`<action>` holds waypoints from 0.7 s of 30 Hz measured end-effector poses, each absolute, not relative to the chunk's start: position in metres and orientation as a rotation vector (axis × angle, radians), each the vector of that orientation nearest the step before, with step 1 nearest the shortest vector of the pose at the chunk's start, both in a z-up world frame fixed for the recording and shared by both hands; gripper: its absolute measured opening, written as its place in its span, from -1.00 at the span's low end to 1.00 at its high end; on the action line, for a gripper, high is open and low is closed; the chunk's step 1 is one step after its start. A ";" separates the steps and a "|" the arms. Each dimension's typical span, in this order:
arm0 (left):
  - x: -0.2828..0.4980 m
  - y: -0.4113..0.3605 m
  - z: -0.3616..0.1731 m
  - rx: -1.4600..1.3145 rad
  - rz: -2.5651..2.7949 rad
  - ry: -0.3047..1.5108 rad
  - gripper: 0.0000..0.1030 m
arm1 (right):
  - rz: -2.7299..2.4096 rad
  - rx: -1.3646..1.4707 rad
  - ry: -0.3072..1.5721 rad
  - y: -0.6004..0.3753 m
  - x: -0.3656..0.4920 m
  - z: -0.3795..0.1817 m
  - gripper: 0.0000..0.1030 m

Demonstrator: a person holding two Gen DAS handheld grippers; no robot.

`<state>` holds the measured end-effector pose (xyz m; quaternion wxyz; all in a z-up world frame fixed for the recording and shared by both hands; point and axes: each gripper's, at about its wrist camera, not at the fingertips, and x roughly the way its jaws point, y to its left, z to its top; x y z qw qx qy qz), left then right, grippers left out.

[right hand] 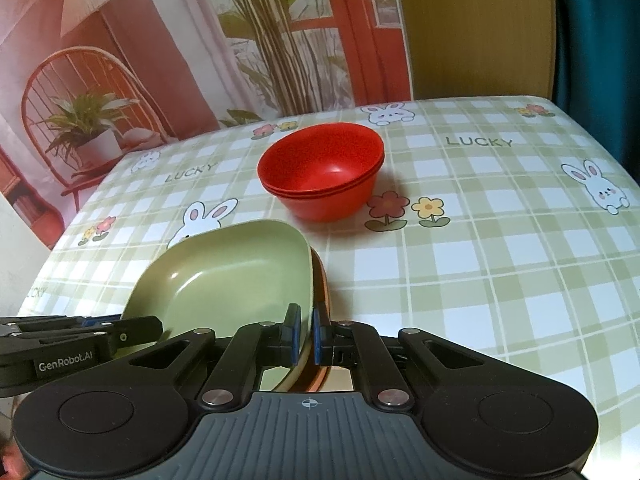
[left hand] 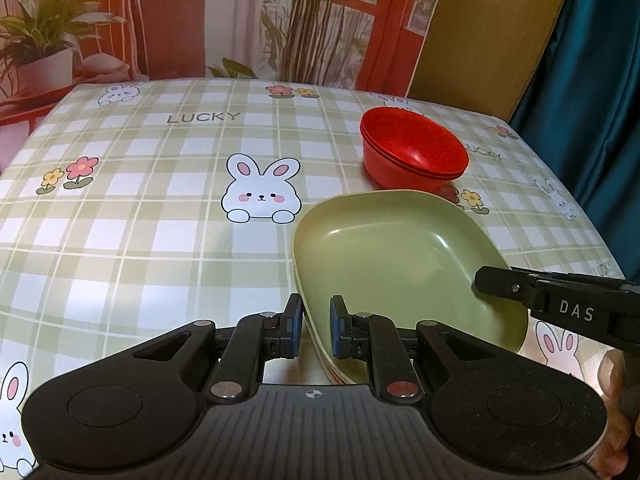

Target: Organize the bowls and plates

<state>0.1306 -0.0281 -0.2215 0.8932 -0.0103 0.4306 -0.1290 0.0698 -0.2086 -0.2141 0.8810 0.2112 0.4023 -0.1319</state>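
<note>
A green square plate (left hand: 400,264) lies on top of a stack of plates; red-orange plate edges (right hand: 322,292) show under it. A stack of red bowls (left hand: 414,148) stands on the table just beyond it, also in the right wrist view (right hand: 322,170). My left gripper (left hand: 315,328) straddles the stack's left rim with a gap on both sides, open. My right gripper (right hand: 306,334) is shut on the stack's right rim; its fingers pinch the green plate (right hand: 224,276) and the plates under it. The right gripper also shows in the left wrist view (left hand: 488,280).
The table (left hand: 160,220) has a green checked cloth with rabbits and flowers. A printed backdrop (left hand: 240,16) stands behind it. A teal curtain (left hand: 592,60) hangs at the right, past the table edge.
</note>
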 end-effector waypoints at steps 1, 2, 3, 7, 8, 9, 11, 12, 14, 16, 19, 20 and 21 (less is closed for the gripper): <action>0.131 -0.028 -0.222 -0.022 -0.266 0.894 -0.69 | -0.275 0.440 0.837 -0.209 0.070 -0.214 -0.88; 0.131 -0.028 -0.223 -0.027 -0.262 0.897 -0.69 | -0.274 0.438 0.836 -0.209 0.070 -0.214 -0.88; 0.130 -0.027 -0.223 -0.036 -0.261 0.898 -0.68 | -0.273 0.435 0.836 -0.208 0.069 -0.215 -0.88; 0.128 -0.022 -0.225 -0.060 -0.258 0.898 -0.68 | -0.267 0.431 0.821 -0.208 0.068 -0.214 -0.83; 0.128 -0.022 -0.225 -0.064 -0.257 0.898 -0.68 | -0.267 0.433 0.815 -0.208 0.067 -0.213 -0.82; 0.128 -0.021 -0.225 -0.069 -0.254 0.897 -0.68 | -0.267 0.433 0.810 -0.208 0.067 -0.212 -0.80; 0.127 -0.020 -0.226 -0.077 -0.253 0.894 -0.68 | -0.267 0.429 0.804 -0.207 0.066 -0.211 -0.74; 0.127 -0.019 -0.226 -0.081 -0.253 0.893 -0.67 | -0.263 0.427 0.800 -0.206 0.066 -0.210 -0.70; 0.127 -0.019 -0.227 -0.089 -0.254 0.894 -0.67 | -0.263 0.410 0.796 -0.204 0.066 -0.209 -0.68; 0.126 -0.018 -0.227 -0.091 -0.253 0.895 -0.67 | -0.266 0.395 0.796 -0.201 0.067 -0.209 -0.68; 0.125 -0.018 -0.227 -0.096 -0.250 0.893 -0.57 | -0.274 0.385 0.786 -0.200 0.066 -0.207 -0.61; 0.124 -0.018 -0.226 -0.096 -0.248 0.890 -0.57 | -0.281 0.376 0.782 -0.200 0.066 -0.206 -0.55; 0.124 -0.018 -0.226 -0.096 -0.248 0.888 -0.57 | -0.284 0.370 0.778 -0.199 0.065 -0.205 -0.55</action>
